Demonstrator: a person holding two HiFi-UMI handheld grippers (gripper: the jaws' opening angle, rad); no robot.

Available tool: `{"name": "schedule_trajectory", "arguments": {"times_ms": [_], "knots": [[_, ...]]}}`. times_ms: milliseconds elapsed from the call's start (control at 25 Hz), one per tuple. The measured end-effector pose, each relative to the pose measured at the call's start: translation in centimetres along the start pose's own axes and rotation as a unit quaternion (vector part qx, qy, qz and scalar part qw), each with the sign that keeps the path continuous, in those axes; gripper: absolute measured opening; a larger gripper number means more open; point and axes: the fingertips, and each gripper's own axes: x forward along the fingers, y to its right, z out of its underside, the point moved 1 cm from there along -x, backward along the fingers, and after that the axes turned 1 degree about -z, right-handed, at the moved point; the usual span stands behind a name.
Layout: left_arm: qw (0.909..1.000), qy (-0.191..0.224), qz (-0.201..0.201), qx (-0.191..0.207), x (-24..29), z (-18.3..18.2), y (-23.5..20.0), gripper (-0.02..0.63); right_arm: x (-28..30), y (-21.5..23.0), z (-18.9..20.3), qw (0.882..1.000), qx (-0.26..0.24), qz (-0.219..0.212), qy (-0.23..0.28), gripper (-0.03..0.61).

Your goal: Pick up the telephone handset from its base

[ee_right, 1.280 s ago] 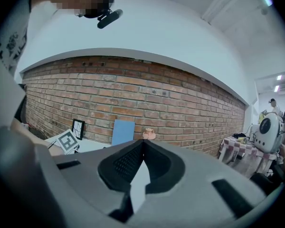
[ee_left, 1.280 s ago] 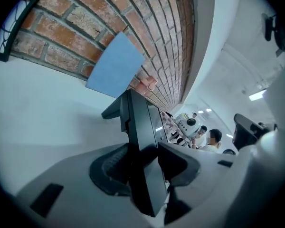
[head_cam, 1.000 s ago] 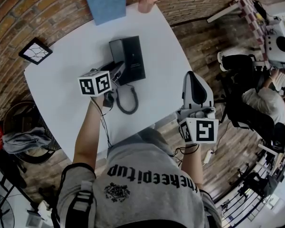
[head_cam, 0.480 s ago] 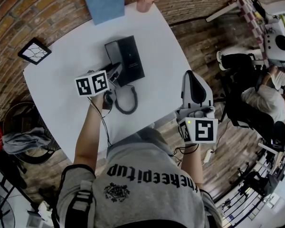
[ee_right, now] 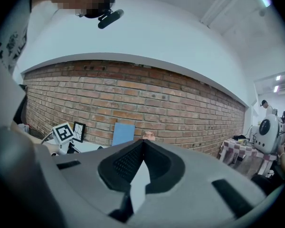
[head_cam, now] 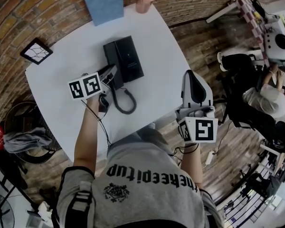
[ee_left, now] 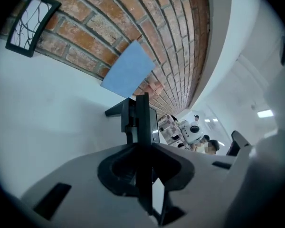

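- Closing was the change: the left gripper (ee_left: pixel 142 145) jaws went from wide to narrow over the last second and were still closing, with the handset (head_cam: pixel 110 75) between them.
- Pads looked to touch its dark body on both sides in the left gripper view. Probably a real pinch, but the edge-on view made full contact hard to confirm.
- Handset sat at the left side of the phone base (head_cam: pixel 128 58), at or just off its cradle. The head view didn't settle whether it had cleared.
- Marker cube (head_cam: pixel 85 86) ended a little further left of the base than a second earlier, and the gripper had rolled with it.
- Coiled cord (head_cam: pixel 125 102) lay slack just below the base on the table (head_cam: pixel 57 65).
- Right gripper (ee_right: pixel 142 143) was idle, well right of the base and off the table edge, jaws together on nothing.
- Meaning: the grasp was essentially made and only the lift remained.
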Motion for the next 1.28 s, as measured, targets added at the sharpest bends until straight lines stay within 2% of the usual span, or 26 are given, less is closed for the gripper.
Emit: {"name": "schedule_trajectory", "arguments": {"times_ms": [360, 440, 520, 640, 1000, 1280], "knots": [[0.9983, 0.055, 0.003, 0.019, -3.8, -0.6, 2.3, 0.069, -0.7, -1.5, -1.0, 0.999, -0.002, -0.034, 0.021, 0.003], [0.9965, 0.076, -0.006, 0.034, -5.1, -1.1, 2.8, 0.069, -1.0, -1.9, -1.3, 0.999, -0.001, -0.042, 0.027, 0.003], [0.9927, 0.102, -0.025, 0.058, -6.6, -1.8, 3.4, 0.069, -1.3, -2.2, -1.7, 0.998, -0.002, -0.051, 0.034, 0.003], [0.9888, 0.12, -0.032, 0.082, -8.1, -1.7, 4.6, 0.069, -1.7, -2.6, -2.3, 0.997, -0.004, -0.063, 0.043, 0.003], [0.9752, 0.178, -0.049, 0.122, -12.9, -0.9, 8.4, 0.069, -3.4, -4.1, -3.6, 0.993, -0.007, -0.099, 0.064, 0.003], [0.9594, 0.223, -0.077, 0.155, -16.5, -0.1, 11.2, 0.069, -5.0, -4.1, -4.2, 0.99, -0.009, -0.121, 0.078, 0.003]]}}
